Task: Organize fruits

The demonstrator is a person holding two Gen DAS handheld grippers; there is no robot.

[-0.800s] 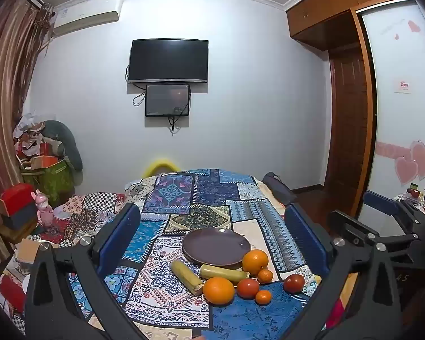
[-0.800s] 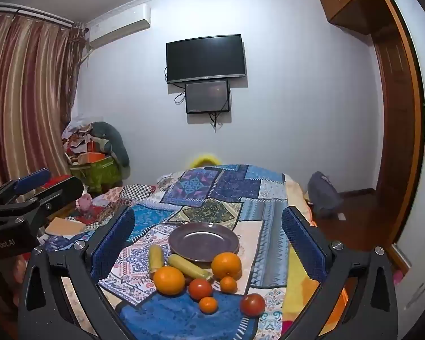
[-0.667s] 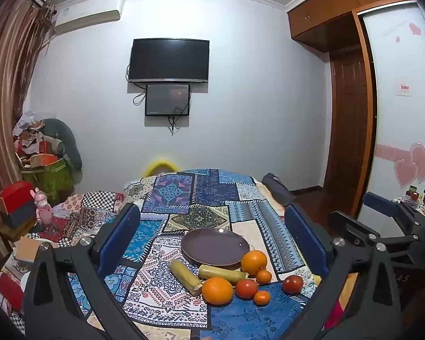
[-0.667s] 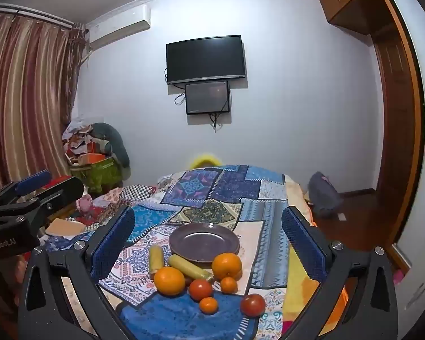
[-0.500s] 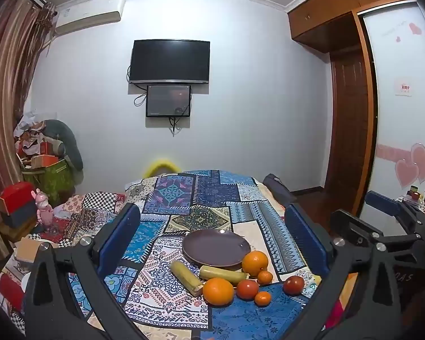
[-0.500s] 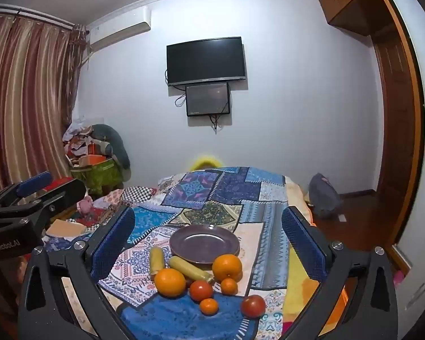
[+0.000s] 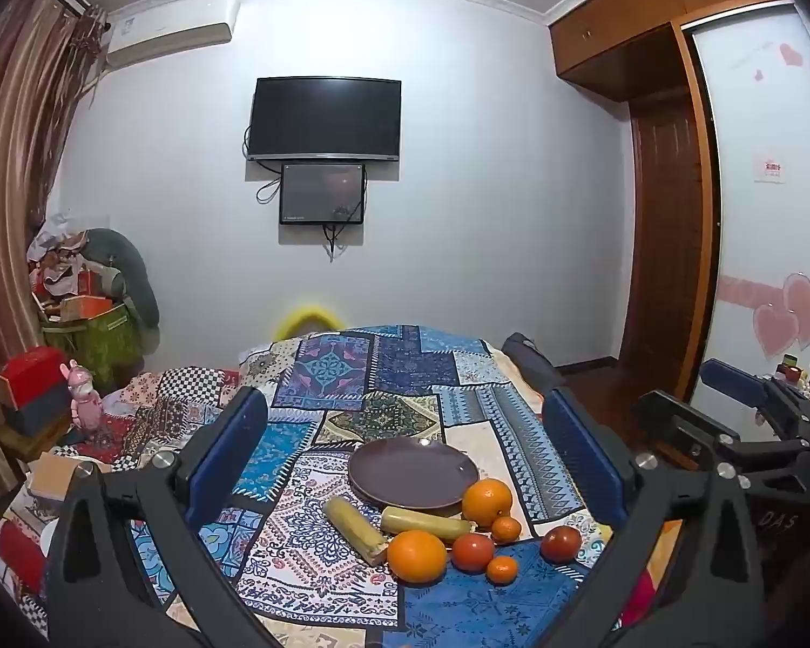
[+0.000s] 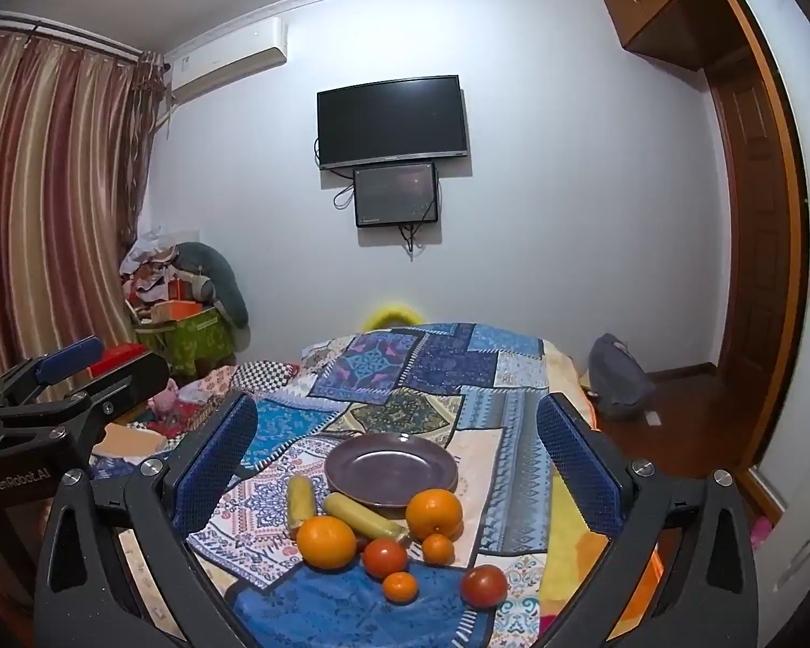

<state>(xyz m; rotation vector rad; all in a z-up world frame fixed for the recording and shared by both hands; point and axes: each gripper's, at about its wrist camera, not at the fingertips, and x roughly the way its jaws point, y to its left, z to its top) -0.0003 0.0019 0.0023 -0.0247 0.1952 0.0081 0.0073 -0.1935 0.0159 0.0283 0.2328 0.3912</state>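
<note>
Fruits lie in a loose cluster on the patchwork cloth [image 7: 318, 545], ahead of and below both grippers. Left gripper [image 7: 405, 453]: jaws spread wide, empty. Right gripper [image 8: 397, 453]: same. Large orange [image 8: 326, 542] sits nearest. Two yellow pieces [image 8: 362, 515] lie lengthwise toward the empty plate [image 8: 391, 467] just beyond. Neither hand looks clearly nearer.

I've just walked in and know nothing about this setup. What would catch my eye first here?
Probably the bright fruit heaped on the patchwork cloth: two big oranges, small mandarins and red tomatoes, with two yellow corn cobs beside them. Just behind sits an empty dark plate. In the foreground, both tongs, left and right, stand wide open, holding nothing, while a black TV hangs on the far wall.
</note>
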